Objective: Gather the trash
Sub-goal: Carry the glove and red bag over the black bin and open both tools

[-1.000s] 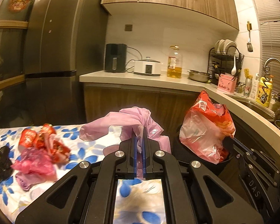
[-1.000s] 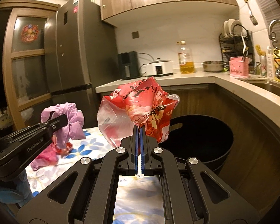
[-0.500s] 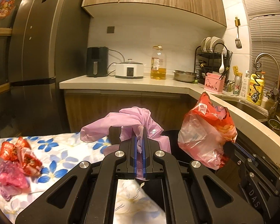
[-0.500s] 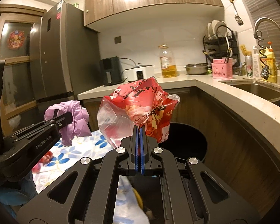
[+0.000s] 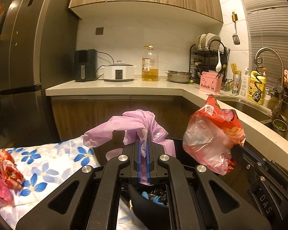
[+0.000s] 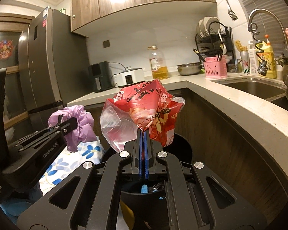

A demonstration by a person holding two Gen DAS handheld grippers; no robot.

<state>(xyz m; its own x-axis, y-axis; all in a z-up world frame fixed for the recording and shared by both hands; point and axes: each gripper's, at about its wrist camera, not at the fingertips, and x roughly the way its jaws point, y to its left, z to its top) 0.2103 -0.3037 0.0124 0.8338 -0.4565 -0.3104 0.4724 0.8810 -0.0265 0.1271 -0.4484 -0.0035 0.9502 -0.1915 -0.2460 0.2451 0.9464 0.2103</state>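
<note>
Since a second ago you have carried both loads off the flowered tabletop [image 5: 53, 164] and out over the black bin [image 6: 182, 149], whose mouth now lies directly below and just beyond both tongs. Your left tongs [image 5: 143, 153] are closed tight on the purple bag [image 5: 136, 122]. Your right tongs [image 6: 143, 143], the farther over the bin, are pinched shut on the red wrapper [image 6: 147, 105], so dropping looks next.
</note>
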